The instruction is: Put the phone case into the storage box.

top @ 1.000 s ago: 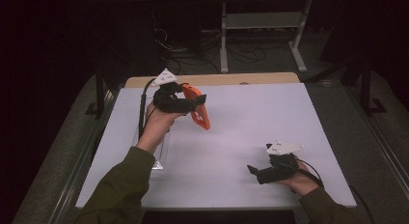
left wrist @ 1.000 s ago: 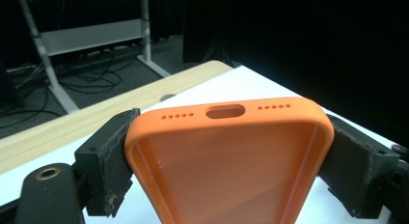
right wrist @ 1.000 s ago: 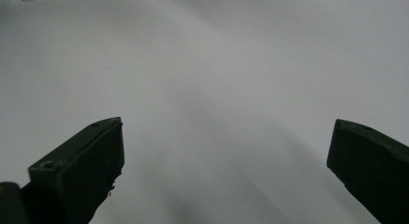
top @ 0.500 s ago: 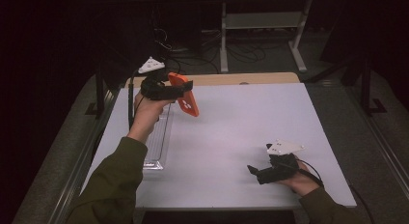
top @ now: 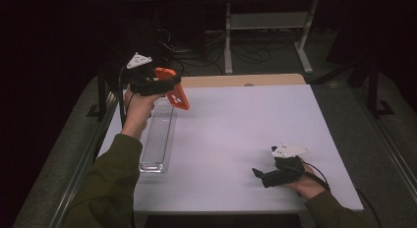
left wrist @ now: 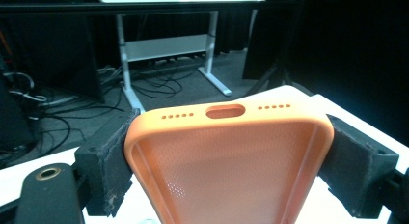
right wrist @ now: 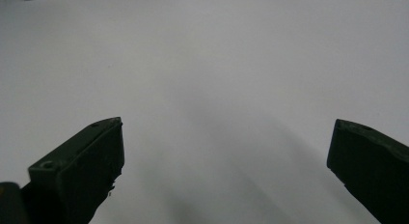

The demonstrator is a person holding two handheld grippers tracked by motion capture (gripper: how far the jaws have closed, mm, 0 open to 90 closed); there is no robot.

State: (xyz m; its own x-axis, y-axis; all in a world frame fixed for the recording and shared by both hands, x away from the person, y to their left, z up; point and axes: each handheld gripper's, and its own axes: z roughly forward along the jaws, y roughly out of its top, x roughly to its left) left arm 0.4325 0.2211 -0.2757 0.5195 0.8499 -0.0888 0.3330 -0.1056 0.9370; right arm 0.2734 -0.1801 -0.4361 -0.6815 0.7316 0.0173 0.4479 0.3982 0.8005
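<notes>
Fingers (left wrist: 103,173) of the left gripper (top: 167,85) clamped on both long sides of the orange phone case (left wrist: 226,161), pads pressing its soft rim. Held up in the air over the far left corner of the tabletop (top: 236,125), above the far end of the clear tray (top: 156,139), case tilted with its lower end hanging toward the white surface. Port cut-out and little hole rows along the case's top edge facing away from the left gripper camera. Right gripper (top: 268,175) low at the near right, fingers (right wrist: 82,166) spread wide, nothing between them, plain white beneath. Broad bare stretch of tabletop between the two hands; tray lying along the left edge.
</notes>
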